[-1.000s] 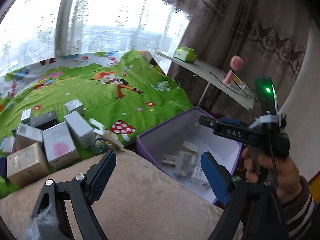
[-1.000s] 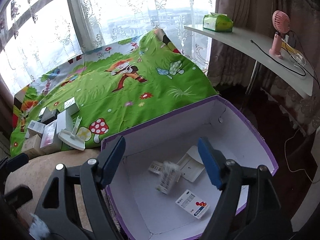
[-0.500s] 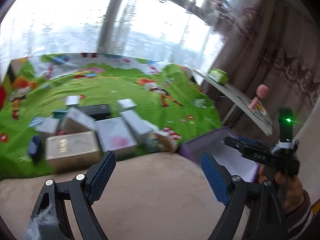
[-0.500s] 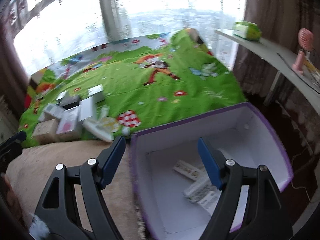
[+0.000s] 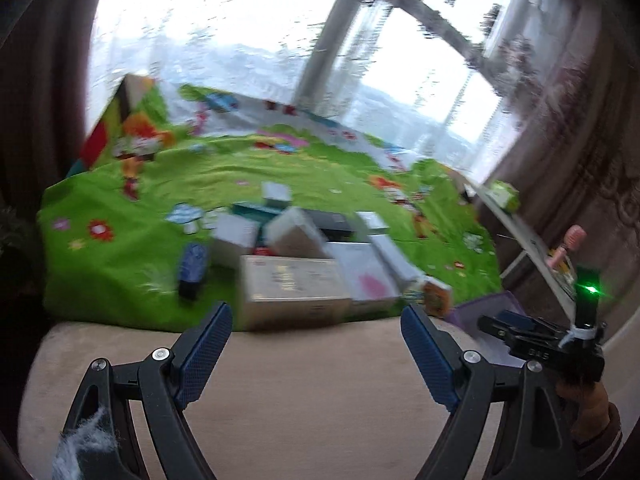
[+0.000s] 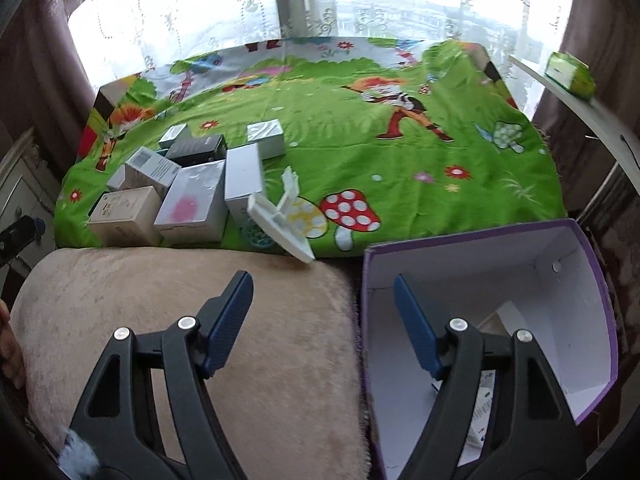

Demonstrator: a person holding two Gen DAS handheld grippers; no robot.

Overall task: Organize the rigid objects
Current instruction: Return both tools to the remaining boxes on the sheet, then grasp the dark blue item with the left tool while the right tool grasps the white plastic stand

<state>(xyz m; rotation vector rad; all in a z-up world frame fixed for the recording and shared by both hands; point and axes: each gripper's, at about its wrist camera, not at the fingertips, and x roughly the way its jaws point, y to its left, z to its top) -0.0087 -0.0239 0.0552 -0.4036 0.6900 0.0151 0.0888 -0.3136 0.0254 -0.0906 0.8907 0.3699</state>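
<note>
Our left gripper – jaws wide, empty | boxes clustered on green cloth ahead, beyond the cushion | right gripper also spread, empty – nearer the purple bin

Left wrist cam: sitting behind my left gripper, looking down over beige cushion | right wrist cam: facing cushion edge, purple box close | both sharing green play mat, stacked boxes
</note>
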